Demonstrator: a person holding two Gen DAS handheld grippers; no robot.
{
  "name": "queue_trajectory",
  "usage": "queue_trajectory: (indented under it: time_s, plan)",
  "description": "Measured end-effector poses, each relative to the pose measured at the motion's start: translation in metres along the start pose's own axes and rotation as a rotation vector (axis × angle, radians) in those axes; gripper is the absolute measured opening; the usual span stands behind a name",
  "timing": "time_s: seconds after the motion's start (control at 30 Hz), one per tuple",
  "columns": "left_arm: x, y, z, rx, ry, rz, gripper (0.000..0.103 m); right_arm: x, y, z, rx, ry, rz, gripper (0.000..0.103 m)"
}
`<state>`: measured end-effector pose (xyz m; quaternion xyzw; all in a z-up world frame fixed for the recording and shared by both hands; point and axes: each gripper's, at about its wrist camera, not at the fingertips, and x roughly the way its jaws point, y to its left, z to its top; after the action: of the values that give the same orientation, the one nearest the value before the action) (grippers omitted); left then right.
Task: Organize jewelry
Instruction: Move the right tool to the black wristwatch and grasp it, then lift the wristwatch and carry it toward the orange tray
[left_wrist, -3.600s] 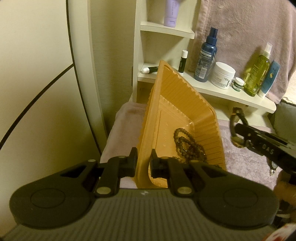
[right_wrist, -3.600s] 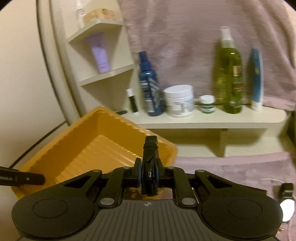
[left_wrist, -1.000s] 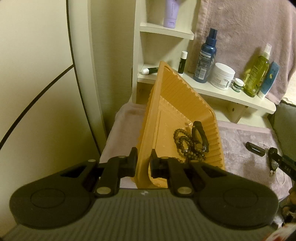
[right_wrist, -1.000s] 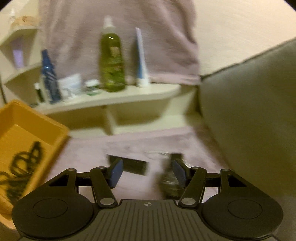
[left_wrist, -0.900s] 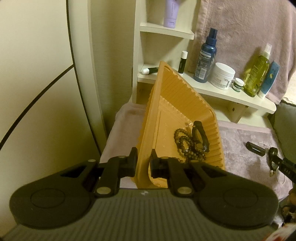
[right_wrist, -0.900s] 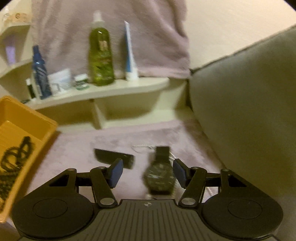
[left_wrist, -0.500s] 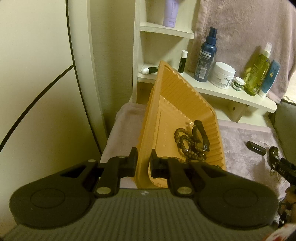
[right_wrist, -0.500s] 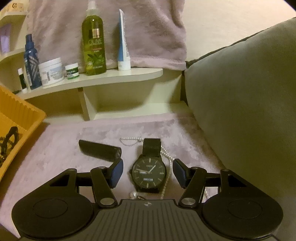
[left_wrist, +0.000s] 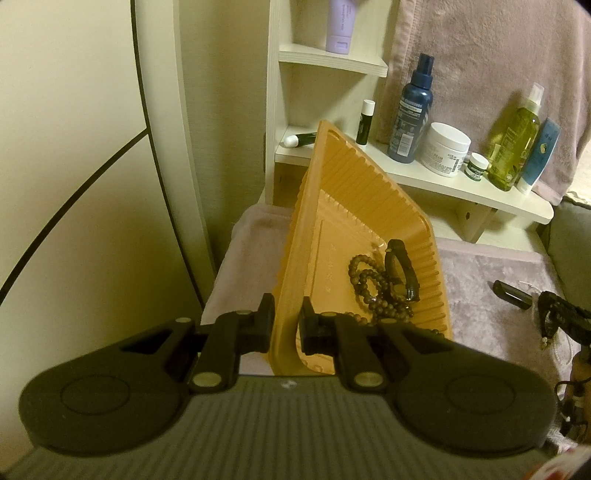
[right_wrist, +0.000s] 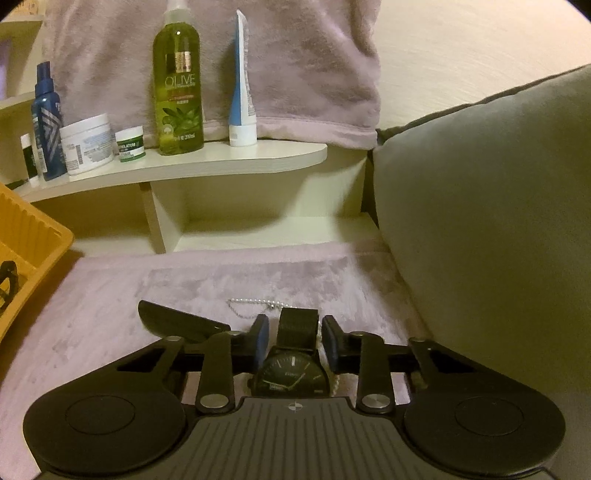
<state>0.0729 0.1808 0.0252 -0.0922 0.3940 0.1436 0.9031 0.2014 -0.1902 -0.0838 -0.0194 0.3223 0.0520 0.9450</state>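
Observation:
My left gripper (left_wrist: 287, 321) is shut on the near rim of an orange tray (left_wrist: 347, 206) and holds it tilted up. In the tray lie a brown bead bracelet (left_wrist: 369, 288) and a black band (left_wrist: 404, 269). My right gripper (right_wrist: 294, 341) is open and low over the pink cloth, its fingers on either side of a black watch (right_wrist: 291, 365). A pearl necklace (right_wrist: 255, 304) lies under and beyond the watch. A black tube-shaped case (right_wrist: 177, 321) lies just left of the fingers. In the left wrist view the right gripper (left_wrist: 561, 317) shows at the right edge beside the case (left_wrist: 511, 291).
A white shelf (right_wrist: 221, 162) behind holds a green olive bottle (right_wrist: 179, 81), a blue tube (right_wrist: 242, 85), jars and a blue spray bottle (left_wrist: 412, 114). A grey cushion (right_wrist: 491, 206) rises on the right. A pink towel (right_wrist: 277, 55) hangs behind the shelf.
My right gripper left a black band in the tray, swung right, and came down over the watch, its fingers narrowing around it. The left gripper still holds the tray.

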Motion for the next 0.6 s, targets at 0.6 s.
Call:
queue_trajectory:
  time_s: [0.6]
  plan:
    - [0.000,0.001,0.001,-0.001,-0.001,-0.003,0.011,-0.030,0.006,0.004,0.017,-0.073,0.025,0.021]
